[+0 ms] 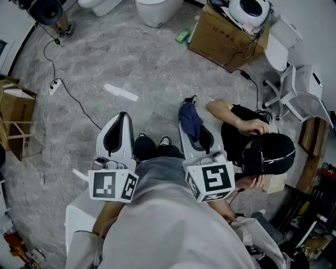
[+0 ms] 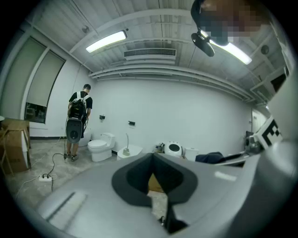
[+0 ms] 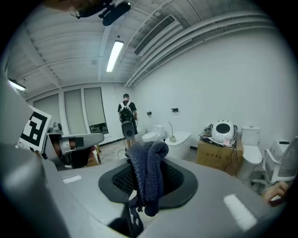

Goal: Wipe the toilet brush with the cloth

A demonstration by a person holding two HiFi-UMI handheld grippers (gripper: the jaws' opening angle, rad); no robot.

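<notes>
My right gripper (image 1: 188, 107) is shut on a dark blue knitted cloth (image 1: 190, 122), which drapes over its jaws; the cloth (image 3: 146, 174) hangs between the black pads in the right gripper view. Beside it, my left gripper (image 1: 123, 115) is shut and holds nothing, its pads (image 2: 135, 179) closed together. The toilet brush (image 2: 126, 142) stands upright in its holder on a white fixture across the room, also seen as a thin curved handle (image 3: 171, 131) in the right gripper view. Both grippers are held at waist height, far from the brush.
White toilets (image 1: 156, 10) stand ahead on the marbled grey floor. A cardboard box (image 1: 223, 37) with a white device sits at right, a white chair (image 1: 299, 94) beyond it. One person (image 1: 262, 149) crouches close on my right; another (image 2: 79, 118) stands by the far toilet. A cable and power strip (image 1: 54, 85) lie left.
</notes>
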